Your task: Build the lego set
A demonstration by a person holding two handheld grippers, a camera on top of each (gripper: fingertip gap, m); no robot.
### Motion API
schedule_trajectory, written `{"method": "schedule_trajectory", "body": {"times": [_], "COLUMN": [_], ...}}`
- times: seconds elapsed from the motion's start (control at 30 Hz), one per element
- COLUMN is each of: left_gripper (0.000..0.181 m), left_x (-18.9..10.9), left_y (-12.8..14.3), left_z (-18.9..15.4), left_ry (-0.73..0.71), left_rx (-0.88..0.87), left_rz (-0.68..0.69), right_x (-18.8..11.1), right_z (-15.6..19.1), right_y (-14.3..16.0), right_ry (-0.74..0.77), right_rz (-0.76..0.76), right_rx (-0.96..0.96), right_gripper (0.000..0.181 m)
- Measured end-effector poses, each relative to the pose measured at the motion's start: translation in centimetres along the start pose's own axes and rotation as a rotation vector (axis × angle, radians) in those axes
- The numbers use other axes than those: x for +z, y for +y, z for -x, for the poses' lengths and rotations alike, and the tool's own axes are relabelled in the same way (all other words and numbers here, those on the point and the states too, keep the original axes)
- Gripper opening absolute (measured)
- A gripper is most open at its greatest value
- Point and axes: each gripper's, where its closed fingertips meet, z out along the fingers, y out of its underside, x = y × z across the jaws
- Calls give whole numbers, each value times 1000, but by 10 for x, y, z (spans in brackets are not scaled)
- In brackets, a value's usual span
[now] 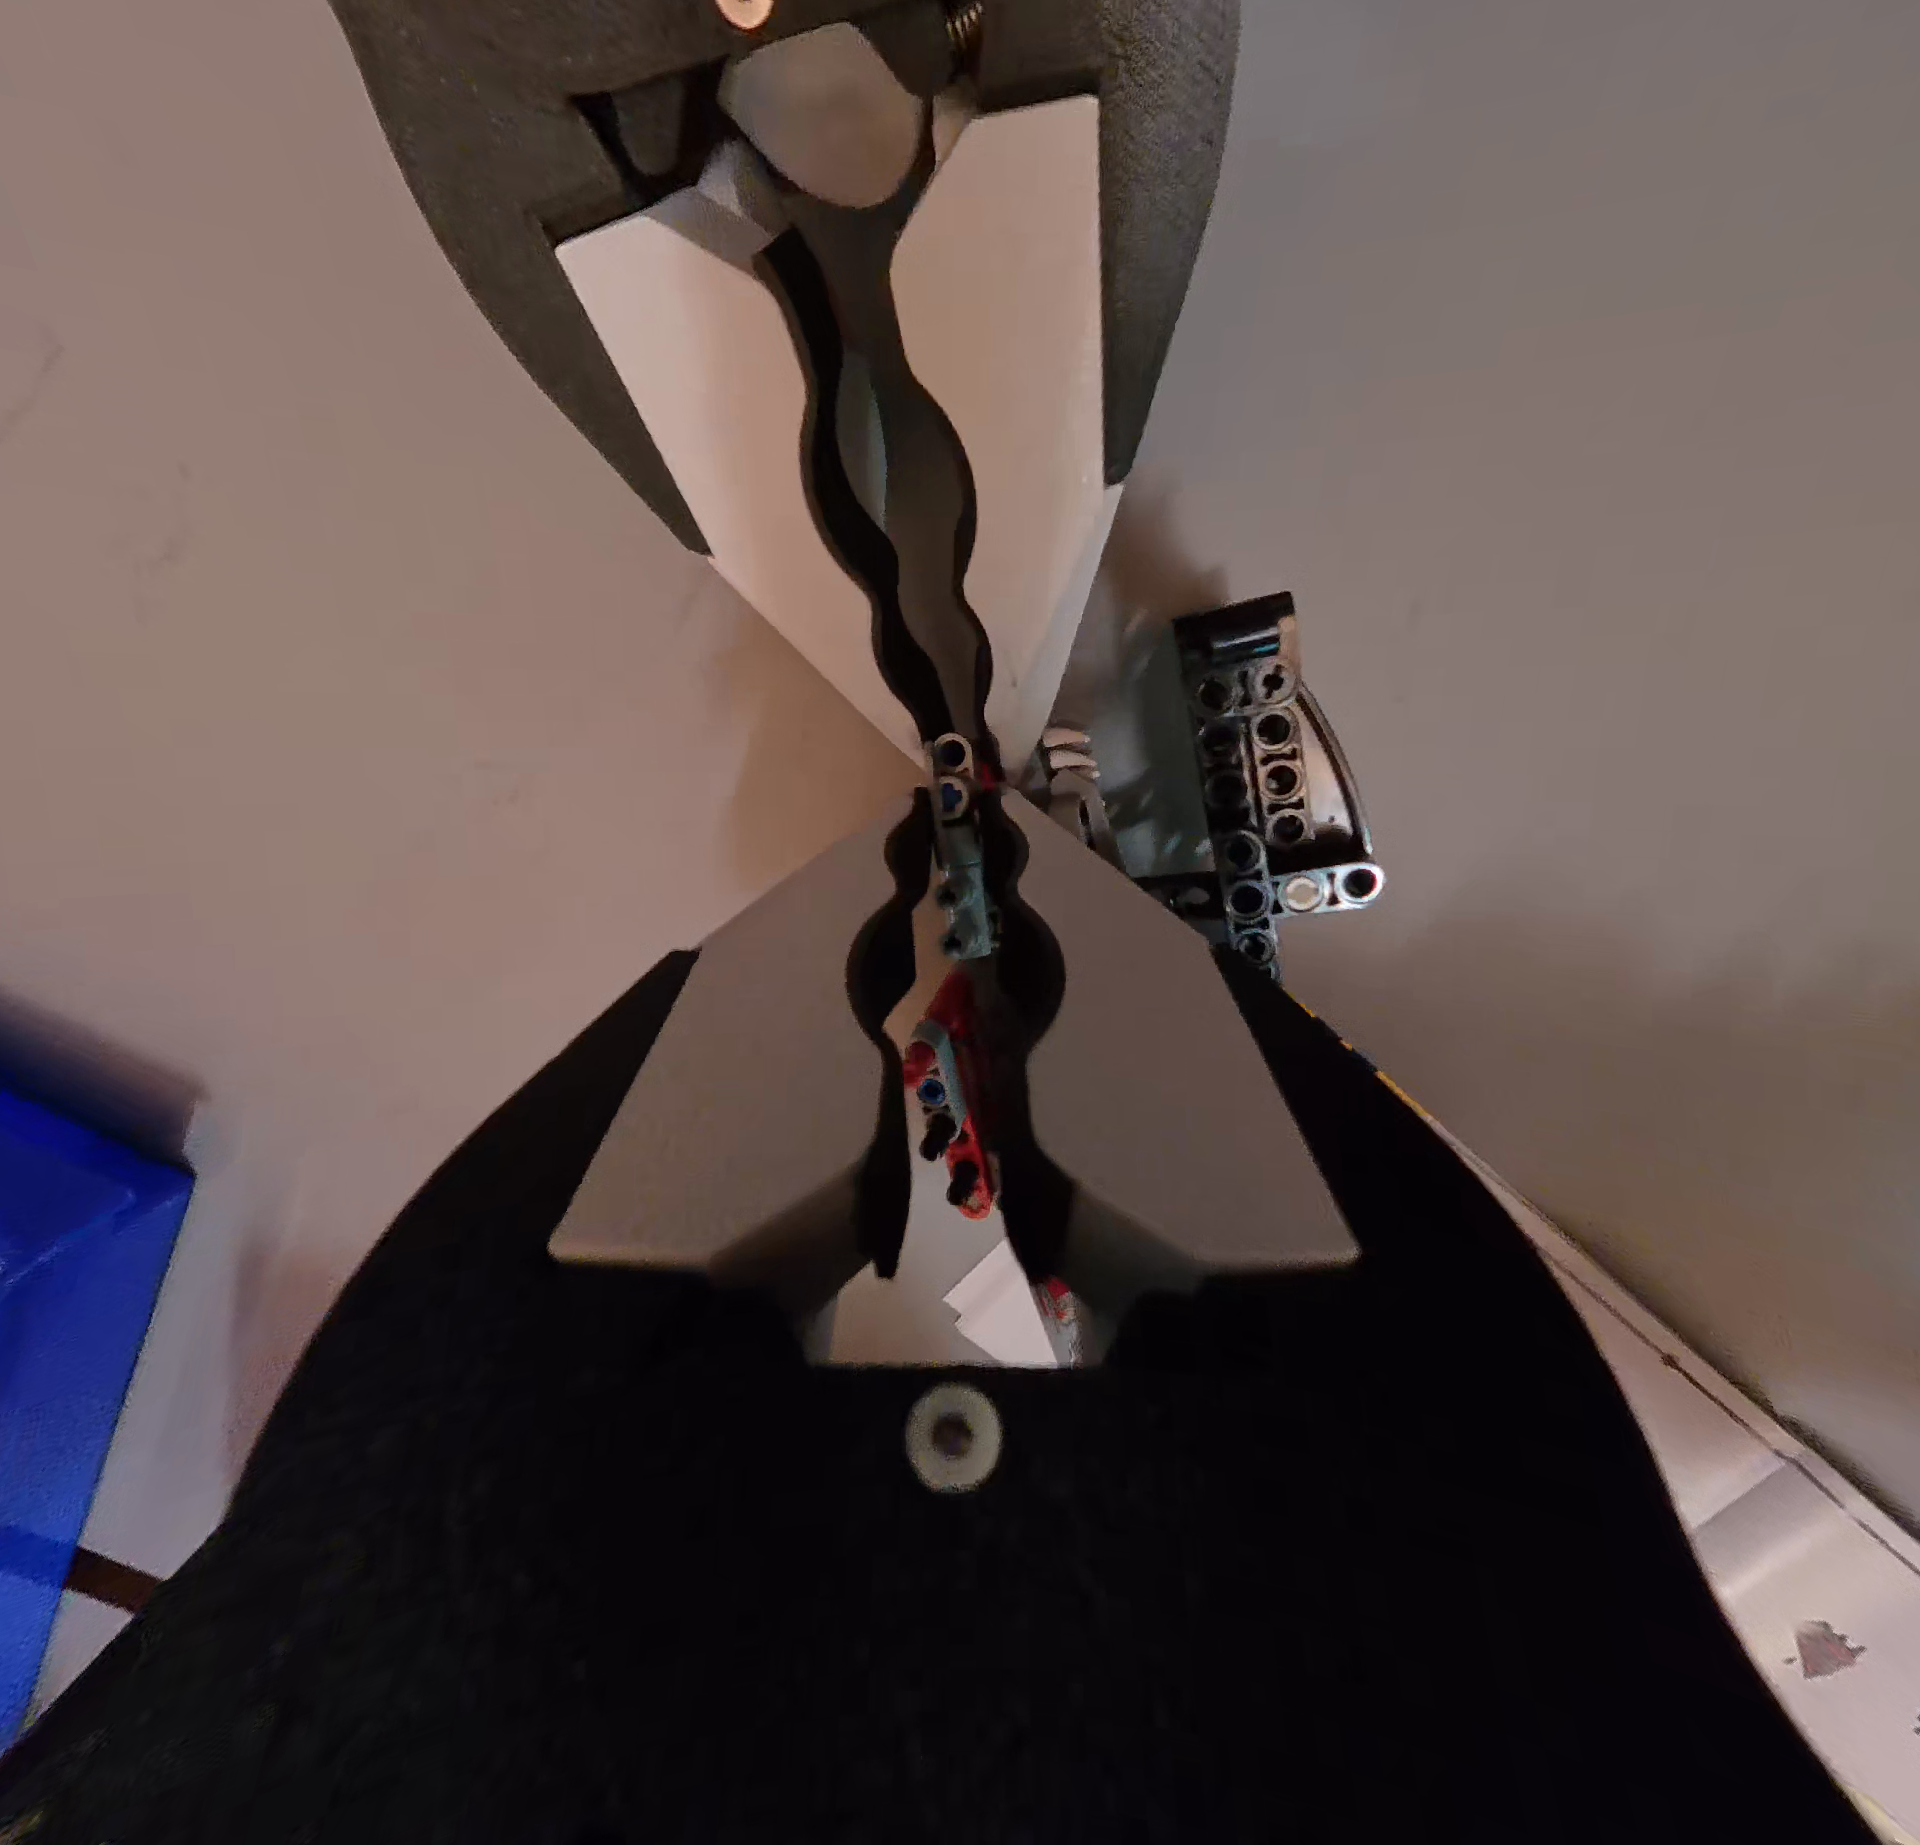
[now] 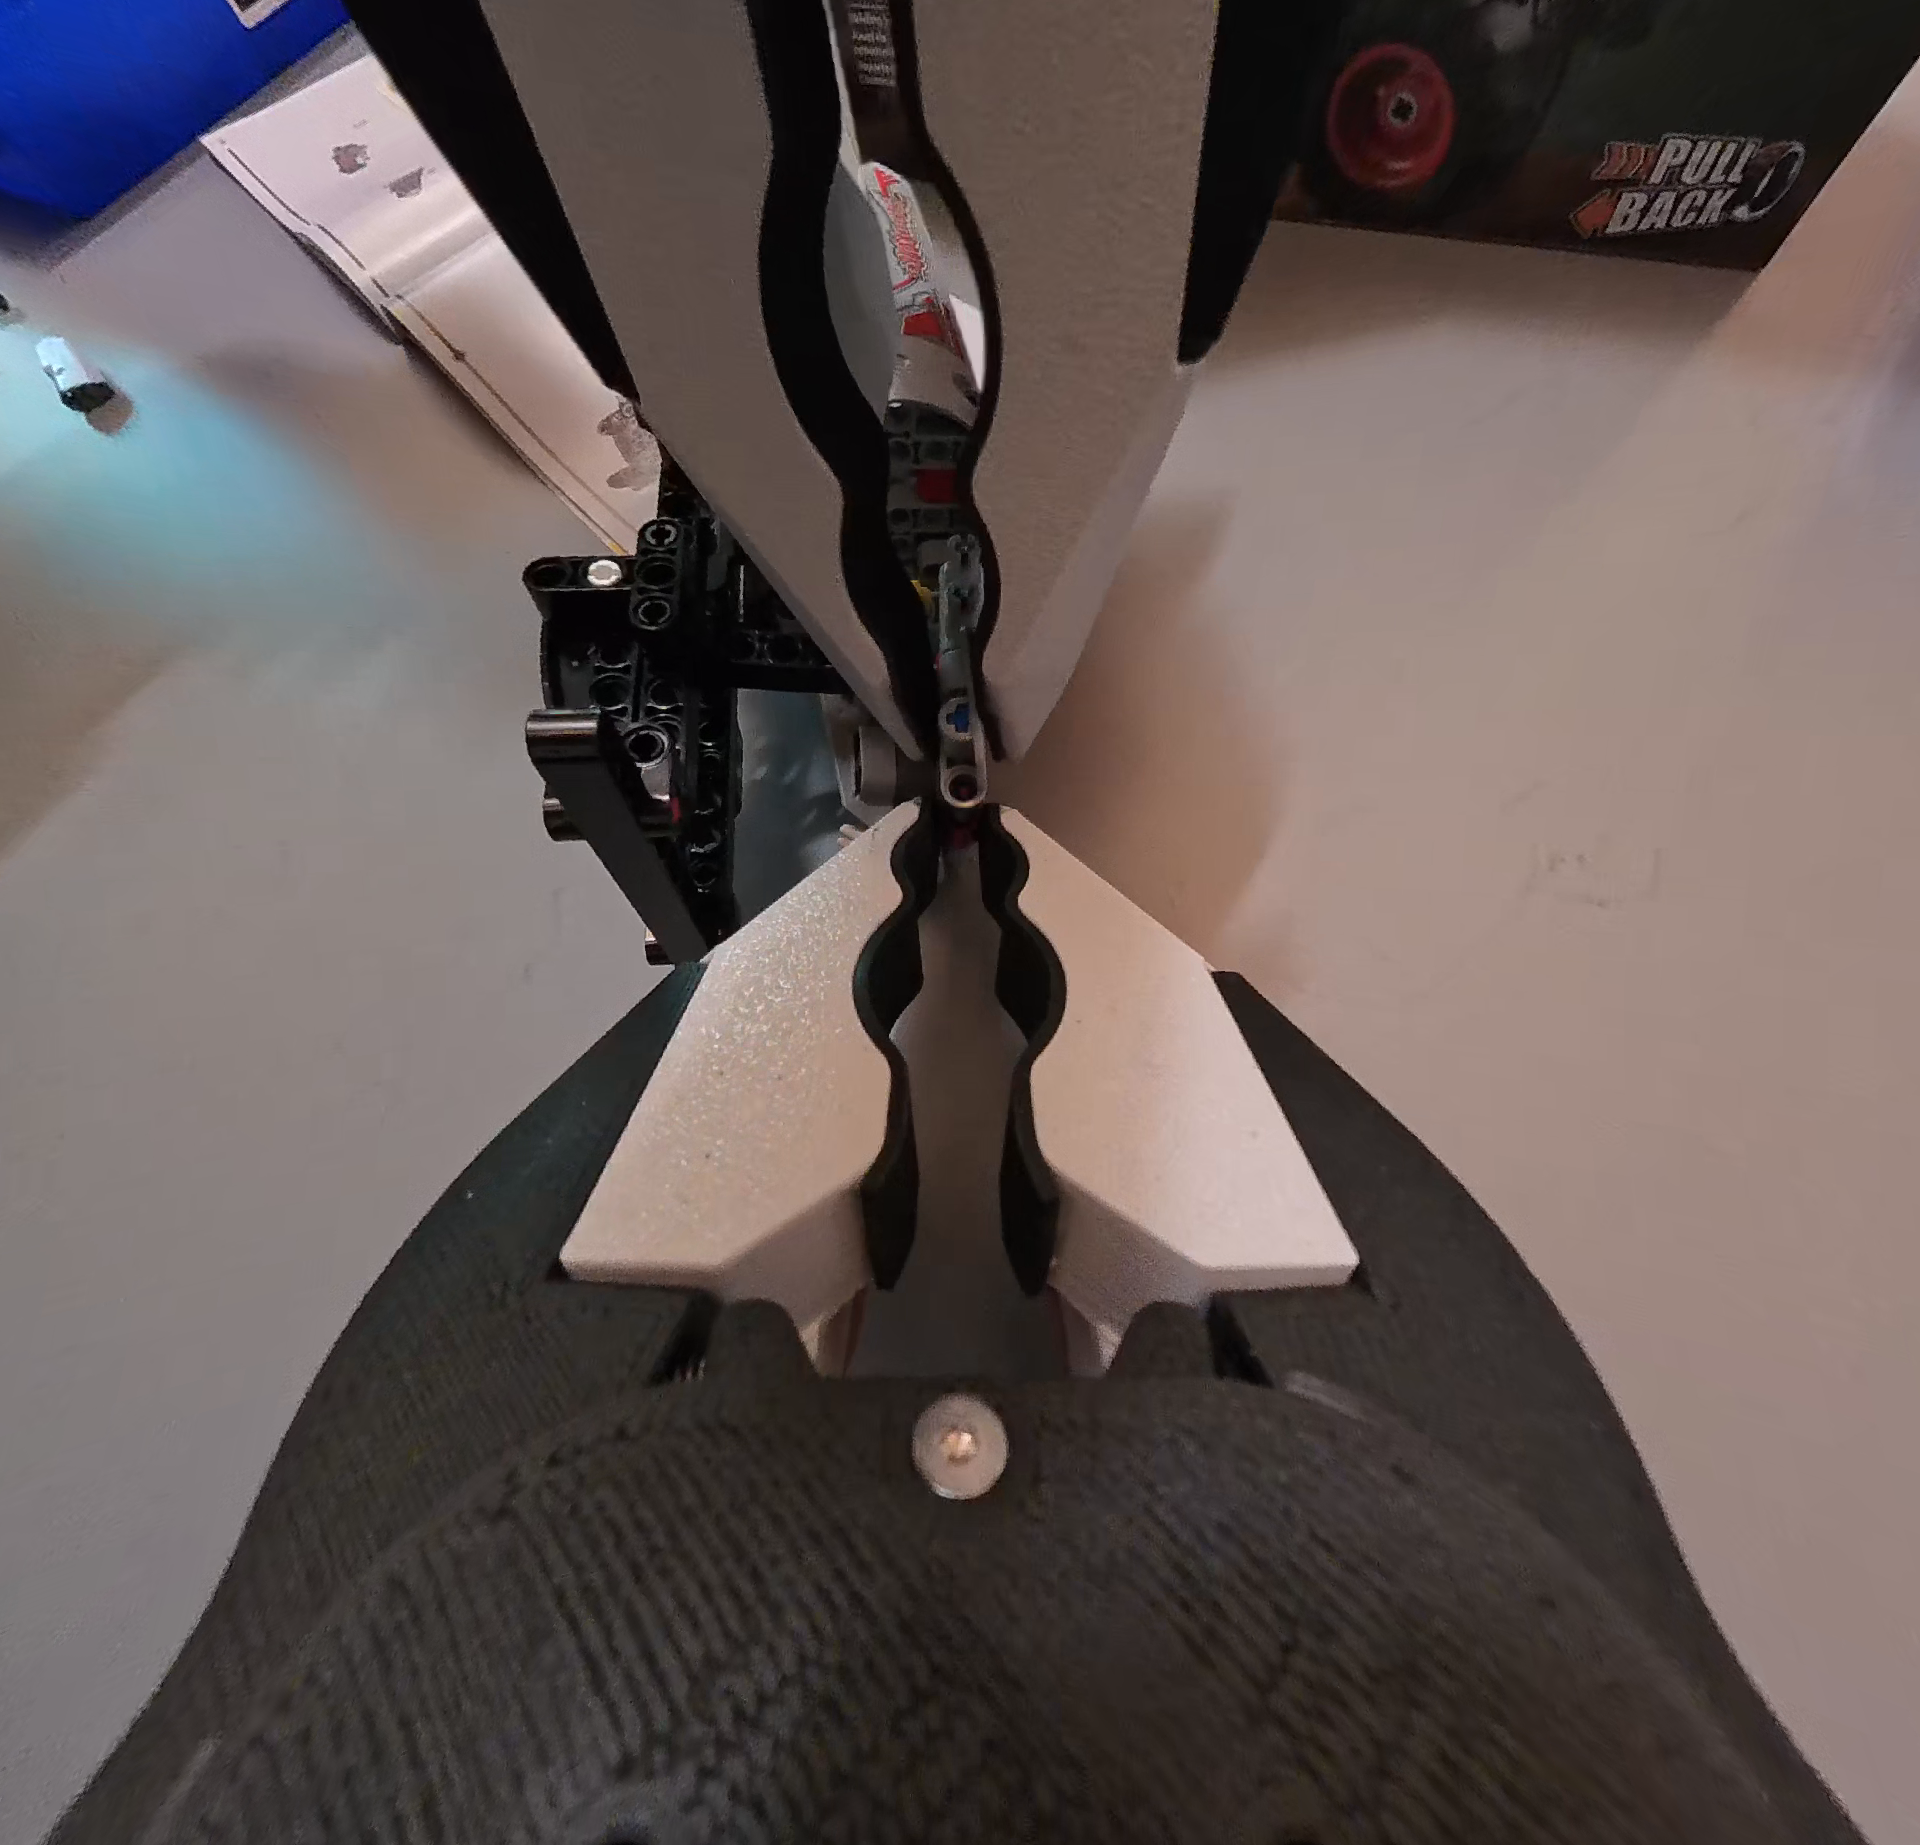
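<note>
Left wrist view has the left gripper (image 1: pixel 961 808) and right gripper (image 2: pixel 961 808) meeting tip to tip, jaws of both pinched nearly closed on one grey beam (image 1: pixel 964 860) above the counter (image 1: pixel 312 652), so push straight, without twisting.

Looks like a plain indoor work table, more of a lab or hobby bench than a kitchen or shop. The tabletop (image 2: pixel 1455 652) is smooth, pale and mostly bare. A dark toy box (image 2: pixel 1621 81) with a red wheel pictured on it stands at the back, an open instruction booklet (image 2: pixel 416 268) lies flat, and a blue bin (image 2: pixel 114 60) with a square black-and-white marker sticker sits in the corner. That tracking-style sticker leans it toward a lab recording setup.
</note>
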Motion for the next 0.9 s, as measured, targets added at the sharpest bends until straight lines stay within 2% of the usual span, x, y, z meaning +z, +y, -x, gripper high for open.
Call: {"method": "schedule_trajectory", "body": {"times": [0.27,0.37,0.53,0.67,0.9], "left_gripper": [6,6,6,6,5], "left_x": [0,1,1,1,2], "left_y": [1,0,0,1,2], "left_z": [-1,0,0,-1,-4], "left_ry": [49,40,4,19,114], "left_rx": [-74,-26,34,57,-80], "left_rz": [52,81,51,94,140], "right_x": [0,0,0,2,2], "right_z": [1,0,0,1,1], "right_y": [0,0,1,0,0], "right_ry": [-16,-13,-11,3,-3], "right_rz": [-3,3,6,9,8], "right_rx": [11,9,8,-15,-12], "right_gripper": [6,7,7,7,7]}}
